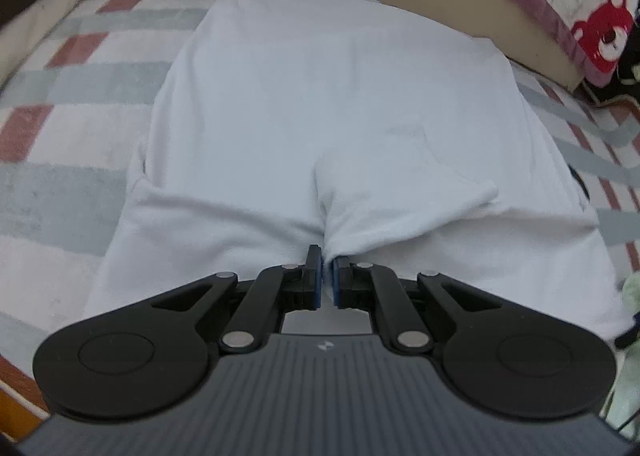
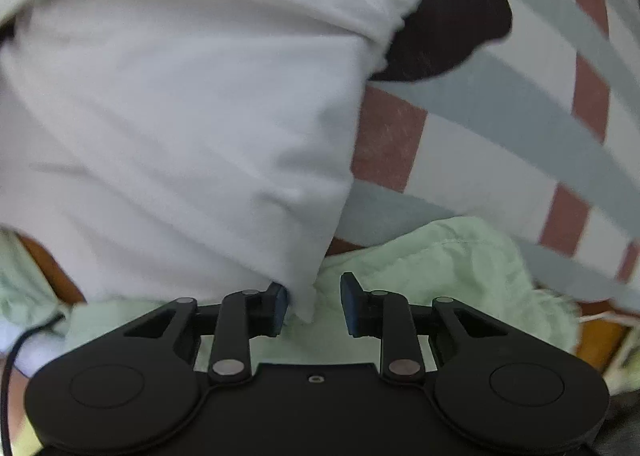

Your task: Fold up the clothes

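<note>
While the white garment [image 1: 320, 104] lies spread flat on the checked bed cover [image 1: 60, 184], the left hand-held gripper [image 1: 327, 276] is pinched narrow on a bunched fold at its near edge — likely to anchor or lift that edge for a fold. The right hand-held gripper [image 2: 314, 302] stands partly apart, a corner of the garment between its pads but not yet clamped — seemingly lining up a second hold. A pale green cloth [image 2: 440, 264] lies beneath it.
</note>
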`<move>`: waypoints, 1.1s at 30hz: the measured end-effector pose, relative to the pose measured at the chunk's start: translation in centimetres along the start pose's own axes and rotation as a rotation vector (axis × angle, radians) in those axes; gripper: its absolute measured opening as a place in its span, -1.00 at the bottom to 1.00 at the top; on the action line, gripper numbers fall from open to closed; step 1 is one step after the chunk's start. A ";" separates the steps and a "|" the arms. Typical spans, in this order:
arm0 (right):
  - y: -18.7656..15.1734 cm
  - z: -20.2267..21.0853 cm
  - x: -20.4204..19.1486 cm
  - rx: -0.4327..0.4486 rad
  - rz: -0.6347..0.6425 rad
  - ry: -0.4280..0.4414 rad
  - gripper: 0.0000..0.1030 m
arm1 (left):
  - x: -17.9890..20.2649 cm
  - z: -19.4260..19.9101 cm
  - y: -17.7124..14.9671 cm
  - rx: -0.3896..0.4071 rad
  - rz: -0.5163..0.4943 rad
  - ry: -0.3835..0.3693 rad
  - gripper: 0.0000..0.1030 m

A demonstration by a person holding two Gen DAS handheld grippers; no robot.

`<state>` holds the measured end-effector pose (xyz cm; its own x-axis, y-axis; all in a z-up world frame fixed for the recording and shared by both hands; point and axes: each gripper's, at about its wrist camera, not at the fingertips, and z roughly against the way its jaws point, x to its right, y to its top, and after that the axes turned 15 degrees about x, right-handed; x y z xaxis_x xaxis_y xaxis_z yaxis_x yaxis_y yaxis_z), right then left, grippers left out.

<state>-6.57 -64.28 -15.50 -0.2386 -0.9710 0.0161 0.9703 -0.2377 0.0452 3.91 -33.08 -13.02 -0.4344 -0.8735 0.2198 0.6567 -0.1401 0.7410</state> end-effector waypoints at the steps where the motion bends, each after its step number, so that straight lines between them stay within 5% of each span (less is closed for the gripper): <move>1: -0.1 0.0 0.9 0.017 -0.049 0.050 -0.73 | 0.1 0.1 0.1 0.006 -0.009 0.005 -0.90; 4: -0.5 1.0 4.1 0.100 -0.185 0.121 -0.94 | 0.1 -0.3 0.1 0.013 -0.004 0.011 -0.90; 7: -0.9 2.3 6.4 0.171 -0.266 0.153 -0.94 | 0.3 -0.6 -0.2 0.017 -0.013 0.016 -0.90; 12: -0.8 1.7 3.5 0.129 -0.080 0.093 -0.89 | 0.8 -0.7 -0.2 0.031 -0.037 0.010 -0.91; 13: -0.7 1.4 2.4 0.114 -0.028 0.071 -0.73 | 0.7 -0.8 -0.2 0.032 -0.030 0.003 -0.91; 14: -0.4 0.8 1.5 0.100 0.016 0.048 -0.31 | 0.5 -0.8 -0.1 0.035 -0.020 -0.006 -0.91; 16: -0.1 -0.3 0.1 0.079 0.086 0.017 -0.10 | 0.3 -0.6 0.1 0.047 -0.006 -0.029 -0.90; 18: 0.1 -1.0 -0.8 0.061 0.134 0.007 -0.90 | 0.2 0.1 0.3 0.069 -0.004 -0.049 -0.92; 23: -1.4 2.1 -1.3 0.034 0.207 -0.021 -0.95 | 0.1 2.9 0.9 0.072 0.026 -0.127 -0.92; 29: -2.7 1.0 -1.4 -0.008 0.218 -0.031 -0.94 | 1.3 3.0 -1.5 -0.012 -0.075 -0.053 -0.86; 33: -3.0 1.4 -3.0 -0.020 0.329 -0.067 -0.92 | 1.4 4.9 -1.9 0.035 -0.108 0.015 -0.71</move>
<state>-8.82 -60.61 -14.32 0.0862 -0.9920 0.0923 0.9962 0.0872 0.0069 -0.99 -31.73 -11.02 -0.4924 -0.8609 0.1282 0.5844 -0.2179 0.7817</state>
